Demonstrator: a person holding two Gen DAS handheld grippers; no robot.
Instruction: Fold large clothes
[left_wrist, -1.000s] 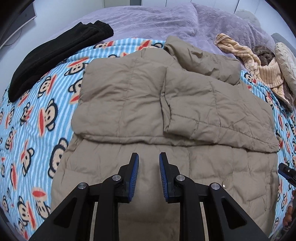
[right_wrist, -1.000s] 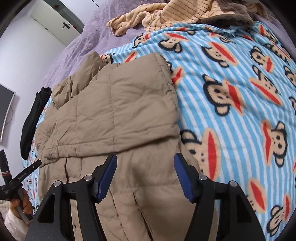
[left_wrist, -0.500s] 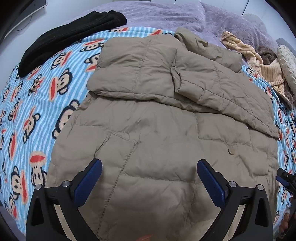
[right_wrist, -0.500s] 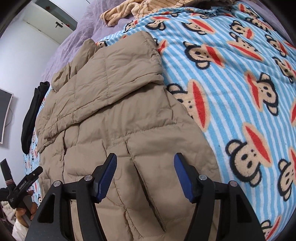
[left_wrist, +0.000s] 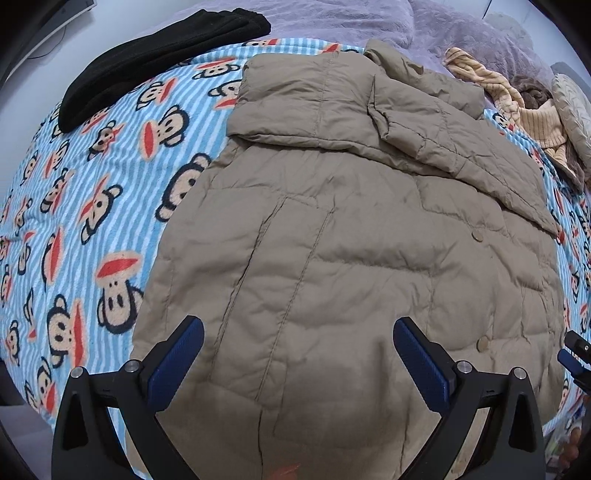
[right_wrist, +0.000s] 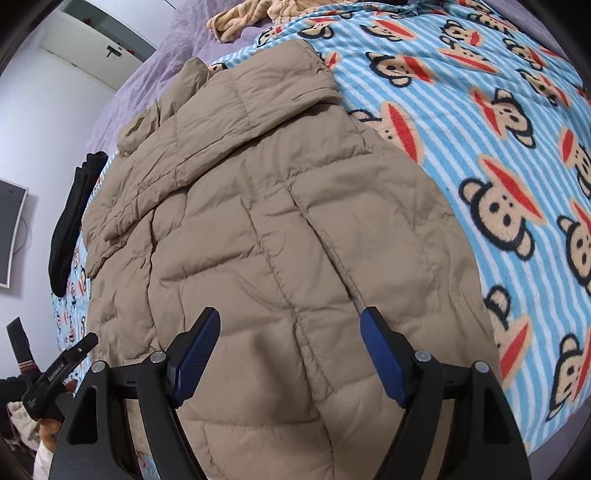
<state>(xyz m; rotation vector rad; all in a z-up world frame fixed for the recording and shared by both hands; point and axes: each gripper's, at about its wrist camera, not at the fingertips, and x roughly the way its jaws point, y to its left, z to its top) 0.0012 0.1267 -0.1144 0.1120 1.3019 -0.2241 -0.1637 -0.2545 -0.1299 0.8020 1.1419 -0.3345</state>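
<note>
A tan quilted puffer jacket (left_wrist: 351, 236) lies spread on a blue striped monkey-print blanket (left_wrist: 85, 206), its sleeves folded across the upper part. My left gripper (left_wrist: 297, 332) hovers above the jacket's lower half, jaws wide open, nothing between the blue pads. In the right wrist view the same jacket (right_wrist: 266, 206) fills the middle. My right gripper (right_wrist: 290, 325) hangs over its lower right part, jaws opening, with only air between them. The left gripper (right_wrist: 59, 373) shows at that view's lower left edge.
A black garment (left_wrist: 155, 55) lies at the blanket's far left. A striped beige knit (left_wrist: 517, 107) and a pillow (left_wrist: 572, 110) sit at the far right on a purple bedspread (left_wrist: 369, 18). The blanket (right_wrist: 498, 129) stretches right of the jacket. A monitor (right_wrist: 11, 229) hangs on the left wall.
The left jaws went from nearly shut to wide open. Both grippers drew back toward the jacket's hem, so more of its lower half shows. The right jaws widened a little.
</note>
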